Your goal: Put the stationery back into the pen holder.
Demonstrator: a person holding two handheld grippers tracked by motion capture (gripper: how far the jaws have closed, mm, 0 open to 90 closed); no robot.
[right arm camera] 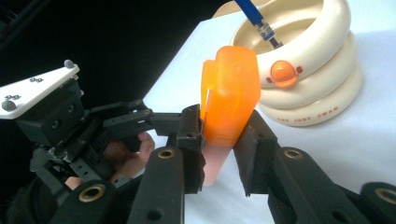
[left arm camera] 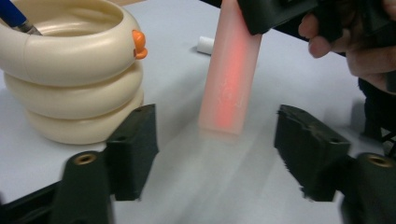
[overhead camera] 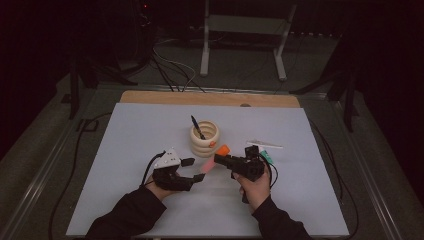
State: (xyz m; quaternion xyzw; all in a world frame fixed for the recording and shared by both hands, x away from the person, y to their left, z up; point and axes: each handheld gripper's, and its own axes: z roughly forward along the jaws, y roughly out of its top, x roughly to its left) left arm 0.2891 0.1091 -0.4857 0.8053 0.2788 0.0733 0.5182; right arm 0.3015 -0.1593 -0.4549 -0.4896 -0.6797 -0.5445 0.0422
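A white table point(overhead camera: 150, 200) is standing in a dark room — the right gripper point(right arm camera: 223, 140) is clamping an orange-capped marker point(right arm camera: 229, 102); the left gripper point(left arm camera: 215, 154) is gaping empty, its pads clear of the marker.

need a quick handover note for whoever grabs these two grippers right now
Right gripper: shut on the highlighter, clamped near its orange cap end, pink barrel pointing toward the left gripper.
Left gripper: open, jaws standing either side of the barrel's free end without touching it.
Swan-ring pen holder: upright mid-table, just beyond the grippers, with a blue pen leaning in it. A white pen and a teal item lie to the right of the right gripper.
Done: highlighter lifted, now in the right gripper alone.
Left: probably drop it into the holder; the loose items on the table may follow.
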